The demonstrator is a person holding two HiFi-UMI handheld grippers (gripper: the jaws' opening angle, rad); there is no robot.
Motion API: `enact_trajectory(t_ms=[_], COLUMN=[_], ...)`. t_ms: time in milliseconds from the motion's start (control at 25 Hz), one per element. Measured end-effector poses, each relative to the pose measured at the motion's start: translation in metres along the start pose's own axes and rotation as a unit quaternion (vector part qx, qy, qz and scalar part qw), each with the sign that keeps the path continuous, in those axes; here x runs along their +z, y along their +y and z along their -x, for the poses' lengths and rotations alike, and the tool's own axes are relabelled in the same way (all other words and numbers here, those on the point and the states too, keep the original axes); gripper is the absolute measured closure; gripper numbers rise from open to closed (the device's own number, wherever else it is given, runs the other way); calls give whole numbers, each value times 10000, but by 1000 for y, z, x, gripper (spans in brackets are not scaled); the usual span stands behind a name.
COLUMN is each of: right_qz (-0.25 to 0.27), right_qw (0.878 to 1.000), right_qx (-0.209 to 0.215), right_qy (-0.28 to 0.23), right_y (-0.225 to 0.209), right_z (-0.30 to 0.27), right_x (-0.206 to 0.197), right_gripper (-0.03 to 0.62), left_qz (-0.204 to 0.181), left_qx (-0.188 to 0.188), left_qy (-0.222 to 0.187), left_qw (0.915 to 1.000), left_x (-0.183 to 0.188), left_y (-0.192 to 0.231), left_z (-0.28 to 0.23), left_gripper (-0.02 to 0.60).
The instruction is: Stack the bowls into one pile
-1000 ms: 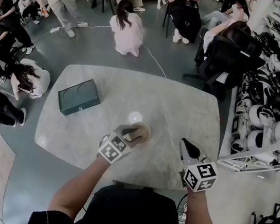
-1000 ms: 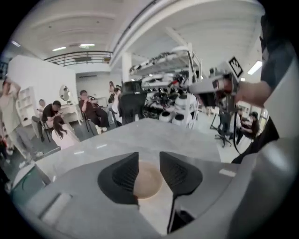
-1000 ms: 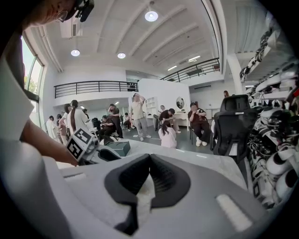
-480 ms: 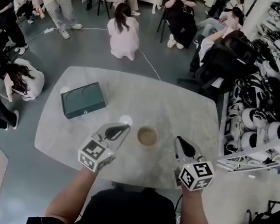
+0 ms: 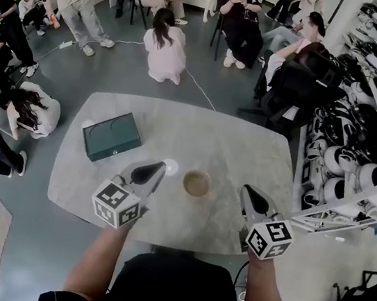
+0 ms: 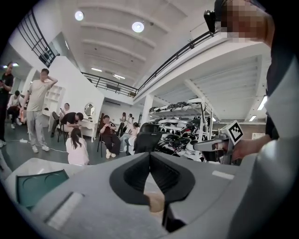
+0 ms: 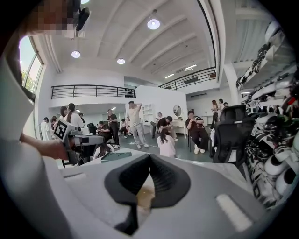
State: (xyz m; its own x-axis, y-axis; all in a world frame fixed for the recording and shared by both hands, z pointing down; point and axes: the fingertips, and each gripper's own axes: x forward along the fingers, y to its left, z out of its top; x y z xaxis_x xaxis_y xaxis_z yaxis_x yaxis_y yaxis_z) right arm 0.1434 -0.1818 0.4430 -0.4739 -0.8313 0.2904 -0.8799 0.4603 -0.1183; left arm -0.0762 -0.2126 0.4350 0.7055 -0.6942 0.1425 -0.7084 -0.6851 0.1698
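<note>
I had pulled the left gripper point(image 5: 152, 171) back off the bowl pile point(image 5: 197, 183) at frame centre, its jaws just closed empty, matching the right gripper point(image 5: 252, 196), so stacking looked finished.
</note>
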Motion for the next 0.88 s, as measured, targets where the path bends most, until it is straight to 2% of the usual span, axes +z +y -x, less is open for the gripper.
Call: enact_trajectory(t_ms=[240, 360, 480, 680, 880], right_qz=[-47, -12, -29, 361, 584], right_qw=[9993, 9983, 9976, 9963, 9936], right_qx=[183, 219, 244, 372, 280], right_qy=[-333, -537, -653, -692, -922], right_y=[-20, -27, -33, -36, -35], right_z=[8, 5, 8, 12, 15], right_x=[24, 42, 51, 67, 90], right_gripper=[591, 591, 591, 591, 591], left_qz=[-128, -295, -258, -276, -399], left_qx=[275, 289, 317, 208, 176], left_qy=[-73, -11, -36, -12, 152], left_qw=[9995, 9991, 9992, 9994, 9989], left_x=[20, 28, 32, 38, 44], left_y=[-5, -8, -13, -23, -20], left_z=[-10, -21, -30, -39, -42], left_gripper=[571, 571, 571, 571, 571])
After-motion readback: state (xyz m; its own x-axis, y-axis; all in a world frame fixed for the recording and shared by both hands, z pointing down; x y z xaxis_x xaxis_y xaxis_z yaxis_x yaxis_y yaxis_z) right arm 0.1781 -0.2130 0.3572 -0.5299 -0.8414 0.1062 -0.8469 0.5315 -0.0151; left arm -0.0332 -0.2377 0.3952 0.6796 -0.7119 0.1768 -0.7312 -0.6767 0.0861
